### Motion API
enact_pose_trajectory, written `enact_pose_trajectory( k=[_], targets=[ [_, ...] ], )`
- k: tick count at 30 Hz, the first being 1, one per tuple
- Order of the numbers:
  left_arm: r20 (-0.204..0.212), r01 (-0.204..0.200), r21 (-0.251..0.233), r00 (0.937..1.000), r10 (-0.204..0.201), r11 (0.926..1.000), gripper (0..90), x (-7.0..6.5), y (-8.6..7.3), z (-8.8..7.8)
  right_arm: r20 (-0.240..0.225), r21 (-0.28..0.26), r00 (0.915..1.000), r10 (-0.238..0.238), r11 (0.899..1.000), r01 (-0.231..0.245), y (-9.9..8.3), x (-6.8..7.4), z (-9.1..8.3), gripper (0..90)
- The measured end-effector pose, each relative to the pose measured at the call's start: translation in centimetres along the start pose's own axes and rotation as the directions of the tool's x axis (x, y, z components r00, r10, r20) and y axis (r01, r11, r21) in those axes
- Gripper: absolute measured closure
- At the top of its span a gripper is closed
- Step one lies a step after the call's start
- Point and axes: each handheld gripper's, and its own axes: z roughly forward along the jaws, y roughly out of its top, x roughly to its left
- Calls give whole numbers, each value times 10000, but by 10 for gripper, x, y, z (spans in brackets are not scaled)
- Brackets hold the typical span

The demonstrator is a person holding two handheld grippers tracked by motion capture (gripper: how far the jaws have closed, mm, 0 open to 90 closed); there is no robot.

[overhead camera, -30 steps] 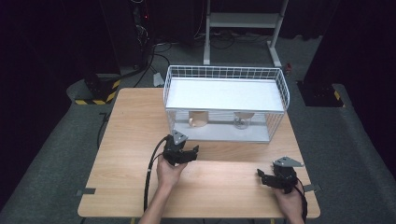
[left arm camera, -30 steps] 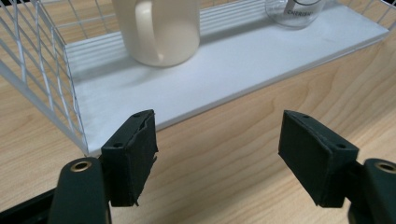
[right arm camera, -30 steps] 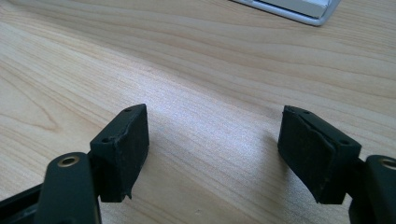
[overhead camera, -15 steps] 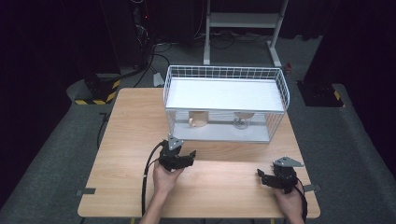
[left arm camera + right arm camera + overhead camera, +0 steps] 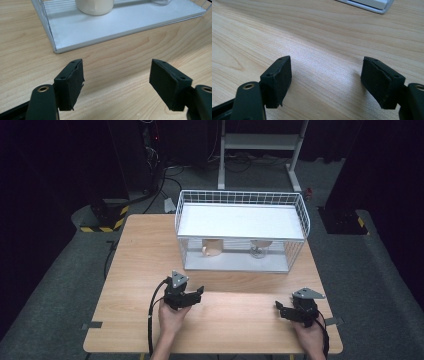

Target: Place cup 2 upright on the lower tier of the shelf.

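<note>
A white wire rack (image 5: 242, 227) stands at the back of the wooden table (image 5: 145, 255). Under its shelf, on the white base plate (image 5: 120, 23), sit a cream mug (image 5: 212, 248) (image 5: 95, 6) and a clear glass (image 5: 258, 249) (image 5: 161, 2). My left gripper (image 5: 192, 296) (image 5: 117, 65) hovers low over the table in front of the rack's left part, jaws open with only wood between them. My right gripper (image 5: 283, 310) (image 5: 327, 61) rests near the front right corner, also open and holding nothing.
A corner of the rack's base (image 5: 372, 5) lies ahead of the right gripper. The left gripper's cable (image 5: 152, 312) trails off the front edge. Beyond the table are a yellow-black striped block (image 5: 107, 217) and a white stand (image 5: 260, 142).
My left gripper has drawn back from the rack toward the front edge, slightly left and lower. The right gripper has stayed put.
</note>
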Motion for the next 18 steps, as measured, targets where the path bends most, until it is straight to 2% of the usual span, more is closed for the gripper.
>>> enact_pose_trajectory(
  k=[7,18],
  targets=[
    [-239,142,171,9996,-137,9998,277,4,-12,-1,-1,0,10000,0,10000,0,0,0,0,249],
    [-634,128,514,9979,-96,9986,274,9,-29,1,2,-3,10000,-5,10000,5,0,0,0,250]
  ],
)
